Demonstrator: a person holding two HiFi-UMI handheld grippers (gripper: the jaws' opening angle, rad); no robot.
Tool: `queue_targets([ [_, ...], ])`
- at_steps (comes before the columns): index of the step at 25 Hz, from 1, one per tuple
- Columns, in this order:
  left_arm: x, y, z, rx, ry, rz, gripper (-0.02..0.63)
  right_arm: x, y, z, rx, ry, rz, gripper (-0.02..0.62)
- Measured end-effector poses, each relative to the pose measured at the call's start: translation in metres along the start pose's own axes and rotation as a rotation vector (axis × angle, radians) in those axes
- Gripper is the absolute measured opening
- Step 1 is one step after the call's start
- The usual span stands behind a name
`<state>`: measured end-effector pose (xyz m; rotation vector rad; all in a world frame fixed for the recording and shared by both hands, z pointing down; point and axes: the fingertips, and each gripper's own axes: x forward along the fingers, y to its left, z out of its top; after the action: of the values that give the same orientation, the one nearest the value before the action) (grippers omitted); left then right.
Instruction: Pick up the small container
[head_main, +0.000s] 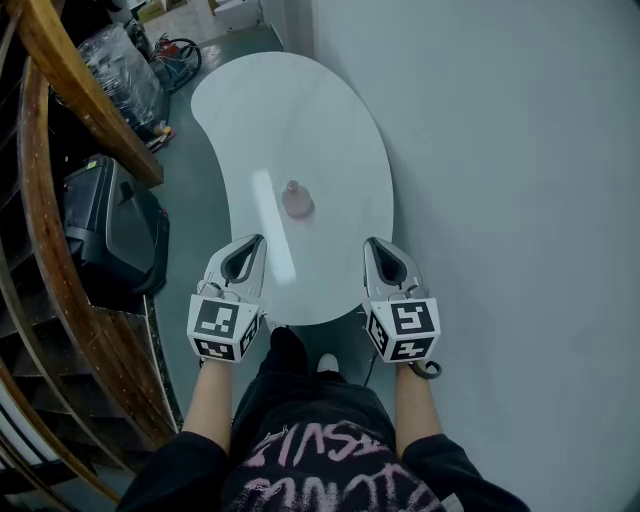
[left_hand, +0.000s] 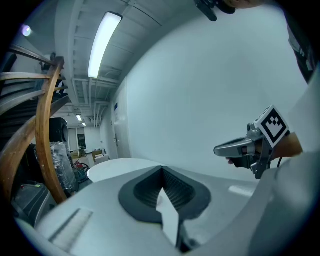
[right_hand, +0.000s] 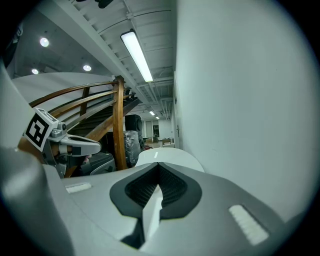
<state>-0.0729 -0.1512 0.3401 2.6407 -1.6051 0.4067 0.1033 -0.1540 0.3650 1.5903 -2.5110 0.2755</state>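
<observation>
Head view: small container (head_main: 296, 199) on table (head_main: 300, 110), left claw (head_main: 257, 242) & right claw (head_main: 372, 244) closed.

Black top (head_main: 300, 455) with pink lettering, black sleeves (head_main: 170, 478). Pale grey left gripper (head_main: 256, 243) and right gripper (head_main: 372, 245), each bearing a black-and-white marker cube (head_main: 222, 326).

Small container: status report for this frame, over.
Left gripper shut, empty. Right gripper shut, empty. Small container untouched on the white table, ahead of both grippers. Nothing in the way.
</observation>
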Motion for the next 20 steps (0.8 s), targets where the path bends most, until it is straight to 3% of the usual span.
queue_targets([
  [20,0.035,0.016,-0.016,-0.067,0.008,-0.051,0.001,0.029,-0.011,-0.005,0.009,0.023,-0.049,0.021],
])
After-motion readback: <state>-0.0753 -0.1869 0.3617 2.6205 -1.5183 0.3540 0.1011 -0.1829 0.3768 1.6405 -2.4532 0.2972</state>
